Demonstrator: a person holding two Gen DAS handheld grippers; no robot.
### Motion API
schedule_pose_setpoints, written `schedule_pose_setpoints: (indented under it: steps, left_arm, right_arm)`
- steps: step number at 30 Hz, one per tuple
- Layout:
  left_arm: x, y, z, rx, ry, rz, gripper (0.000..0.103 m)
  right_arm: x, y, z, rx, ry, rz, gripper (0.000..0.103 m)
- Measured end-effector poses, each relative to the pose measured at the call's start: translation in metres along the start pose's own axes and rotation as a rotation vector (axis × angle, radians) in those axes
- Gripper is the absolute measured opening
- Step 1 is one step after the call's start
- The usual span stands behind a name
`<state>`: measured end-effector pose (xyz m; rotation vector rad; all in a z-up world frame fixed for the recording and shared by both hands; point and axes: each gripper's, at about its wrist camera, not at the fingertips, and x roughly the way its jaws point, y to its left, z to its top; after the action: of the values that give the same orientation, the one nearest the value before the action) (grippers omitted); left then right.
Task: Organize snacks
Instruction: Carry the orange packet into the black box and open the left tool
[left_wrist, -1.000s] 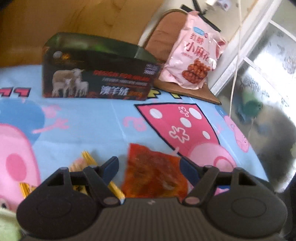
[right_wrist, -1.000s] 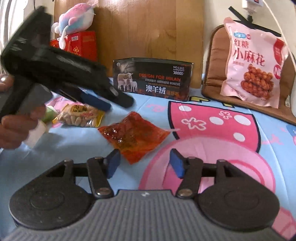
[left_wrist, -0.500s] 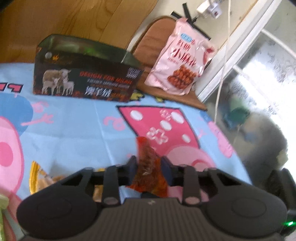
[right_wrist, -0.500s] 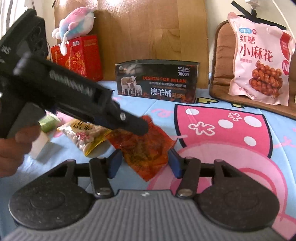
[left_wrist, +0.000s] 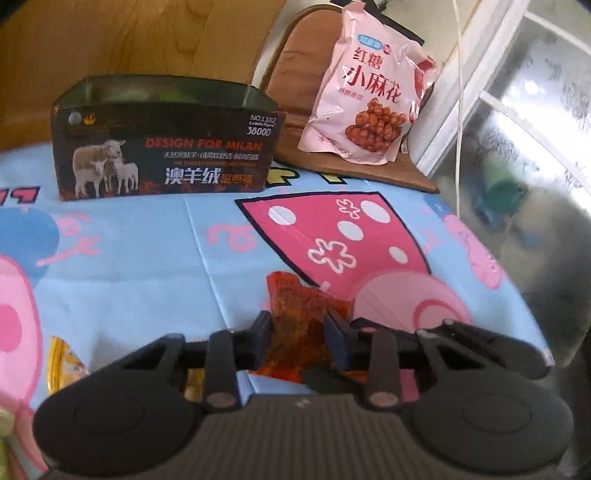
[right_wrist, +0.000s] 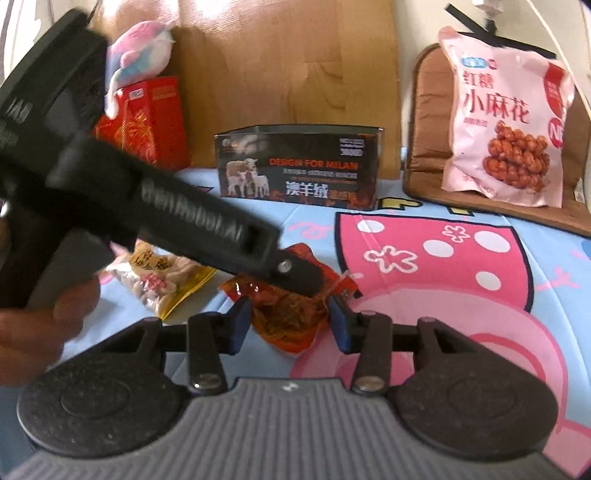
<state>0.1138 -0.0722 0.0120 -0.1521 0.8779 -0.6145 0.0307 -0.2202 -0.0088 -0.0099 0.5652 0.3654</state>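
My left gripper (left_wrist: 300, 330) is shut on a red-orange snack packet (left_wrist: 300, 314), which stands crumpled between its blue pads. In the right wrist view the left gripper (right_wrist: 295, 273) reaches in from the left and pinches the same packet (right_wrist: 288, 317) just above the cloth. My right gripper (right_wrist: 291, 321) is open, its pads on either side of the packet's near end. A yellow snack bag (right_wrist: 162, 277) lies left of the packet. The open dark box with the sheep picture (left_wrist: 166, 147) stands at the back.
A large pink snack bag (left_wrist: 369, 99) leans on a brown cushion (left_wrist: 291, 66) at the back right. A red box (right_wrist: 147, 122) with a plush toy (right_wrist: 136, 51) stands back left. The blue cartoon tablecloth (left_wrist: 129, 266) ends at the right edge (left_wrist: 517, 288).
My left gripper closed on the red-orange packet and lifted it from flat on the cloth. My right gripper moved forward until its pads flank the packet.
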Motion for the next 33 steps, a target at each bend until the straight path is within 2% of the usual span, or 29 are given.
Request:
schedule_pose_setpoints:
  steps: [2, 3, 5, 7, 8, 9, 12, 15, 20, 21, 23, 24, 26, 29, 32, 33]
  left_arm:
    - [-0.006, 0.008, 0.003, -0.046, -0.007, -0.03, 0.023]
    - [-0.009, 0.01, 0.004, -0.062, -0.01, -0.047, 0.021]
    - [-0.02, 0.01, 0.009, -0.065, -0.046, -0.062, 0.019]
    - [-0.031, 0.009, 0.02, -0.061, -0.081, -0.086, 0.013]
    - [-0.036, 0.01, 0.025, -0.066, -0.092, -0.091, 0.013]
    - [-0.041, 0.011, 0.031, -0.071, -0.109, -0.093, 0.013]
    - [-0.052, 0.014, 0.052, -0.057, -0.164, -0.082, 0.014]
    - [-0.051, 0.025, 0.064, -0.084, -0.169, -0.063, 0.014]
    - [-0.034, 0.042, 0.068, -0.13, -0.146, -0.053, 0.013]
    - [-0.035, 0.041, 0.071, -0.126, -0.161, -0.066, 0.012]
    - [-0.033, 0.038, 0.08, -0.132, -0.133, -0.188, 0.011]
    - [-0.034, 0.031, 0.084, -0.12, -0.134, -0.205, 0.009]
    - [-0.044, 0.011, 0.091, -0.025, -0.189, -0.143, 0.009]
    - [-0.065, 0.003, 0.097, 0.037, -0.258, -0.122, 0.013]
    - [-0.079, 0.016, 0.092, 0.063, -0.283, -0.001, 0.013]
    - [-0.079, 0.025, 0.088, 0.056, -0.266, 0.037, 0.014]
  right_arm:
    - [-0.001, -0.005, 0.0, 0.029, -0.013, -0.001, 0.045]
    - [-0.002, -0.006, 0.0, 0.038, -0.024, -0.001, 0.039]
    - [-0.006, -0.005, 0.002, 0.04, -0.07, -0.014, 0.033]
    - [-0.01, -0.001, 0.008, 0.021, -0.117, -0.024, 0.031]
    - [-0.011, 0.001, 0.013, 0.006, -0.142, -0.027, 0.021]
    - [-0.011, 0.003, 0.018, -0.015, -0.163, -0.02, 0.004]
    - [-0.007, 0.011, 0.037, -0.073, -0.216, -0.022, 0.004]
    - [0.007, 0.015, 0.058, -0.122, -0.245, -0.015, 0.006]
    - [0.037, 0.004, 0.068, -0.06, -0.169, 0.056, 0.007]
    - [0.041, 0.006, 0.068, -0.06, -0.159, 0.053, 0.007]
    - [0.048, 0.01, 0.069, -0.079, -0.152, 0.04, 0.006]
    - [0.048, 0.012, 0.072, -0.083, -0.168, 0.056, 0.005]
    - [0.039, 0.021, 0.081, -0.103, -0.23, 0.049, 0.004]
    - [0.03, 0.027, 0.094, -0.131, -0.305, 0.049, 0.008]
    - [0.027, 0.024, 0.096, -0.167, -0.308, 0.045, 0.008]
    - [0.028, 0.019, 0.093, -0.164, -0.292, 0.052, 0.013]
